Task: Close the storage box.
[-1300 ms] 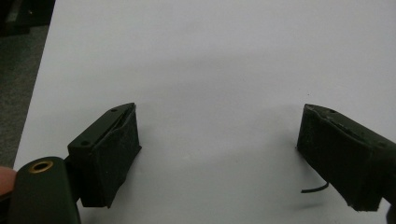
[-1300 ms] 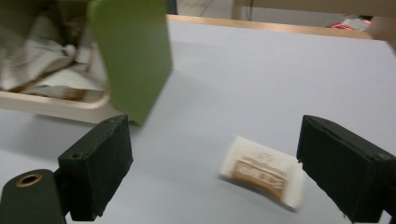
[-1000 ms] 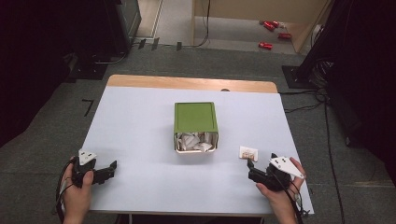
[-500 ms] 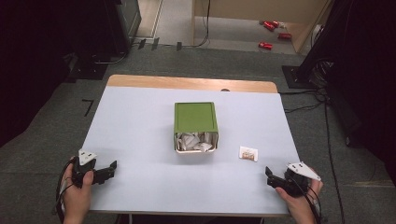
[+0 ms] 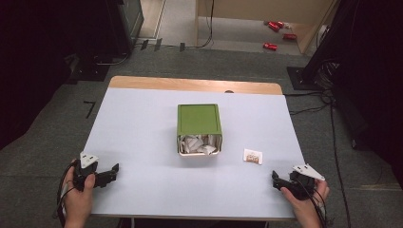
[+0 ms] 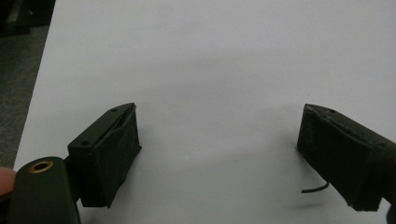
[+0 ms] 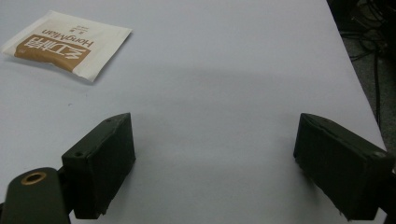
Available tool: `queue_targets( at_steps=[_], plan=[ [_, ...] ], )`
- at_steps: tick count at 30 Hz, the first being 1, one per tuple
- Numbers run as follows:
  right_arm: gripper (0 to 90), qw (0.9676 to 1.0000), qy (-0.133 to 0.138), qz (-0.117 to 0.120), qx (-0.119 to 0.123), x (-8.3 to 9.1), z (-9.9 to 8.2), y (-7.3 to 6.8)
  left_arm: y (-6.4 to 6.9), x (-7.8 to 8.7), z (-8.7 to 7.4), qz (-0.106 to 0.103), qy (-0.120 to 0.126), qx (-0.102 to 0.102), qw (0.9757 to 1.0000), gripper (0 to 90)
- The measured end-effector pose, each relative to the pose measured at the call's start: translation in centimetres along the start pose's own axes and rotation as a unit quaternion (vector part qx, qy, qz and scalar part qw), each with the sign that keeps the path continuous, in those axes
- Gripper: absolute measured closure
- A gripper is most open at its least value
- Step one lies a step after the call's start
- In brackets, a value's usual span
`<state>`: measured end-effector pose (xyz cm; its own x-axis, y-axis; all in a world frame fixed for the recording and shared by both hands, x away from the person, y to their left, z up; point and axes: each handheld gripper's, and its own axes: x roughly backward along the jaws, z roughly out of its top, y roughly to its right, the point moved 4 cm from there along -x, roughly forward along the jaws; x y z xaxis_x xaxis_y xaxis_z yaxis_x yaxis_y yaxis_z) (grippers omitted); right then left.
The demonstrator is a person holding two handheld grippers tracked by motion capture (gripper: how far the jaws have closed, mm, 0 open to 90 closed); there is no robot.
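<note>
Two black two-jaw grippers, one per hand, at the near table edge: left gripper (image 5: 113, 171) at the near left corner, jaws spread wide over bare tabletop, holding nothing; right gripper (image 5: 275, 178) at the near right corner, jaws likewise spread and empty. One small white sachet with a brown printed label (image 5: 253, 156) lies flat on the pale blue table (image 5: 142, 123), just beyond the right gripper and apart from it. Farther in, at centre, one green-lidded rectangular tin (image 5: 199, 119), its near end open on a heap of white sachets (image 5: 197, 144), too jumbled to count. Since a second ago, the right gripper has drawn back from the sachet toward the table edge; the left has stayed put.
</note>
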<state>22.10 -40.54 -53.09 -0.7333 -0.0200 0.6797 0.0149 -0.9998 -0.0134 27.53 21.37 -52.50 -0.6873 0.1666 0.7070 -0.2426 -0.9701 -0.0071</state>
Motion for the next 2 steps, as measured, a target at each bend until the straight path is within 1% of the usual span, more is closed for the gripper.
queue_targets(
  at_steps=[2],
  plan=[
    [12.2, 1.0, 0.0, -0.001, 0.001, -0.01, 0.01, -0.02, 0.0, 0.0, 0.0, 0.0, 0.0, 0.0, 1.0, 13.4]
  ],
)
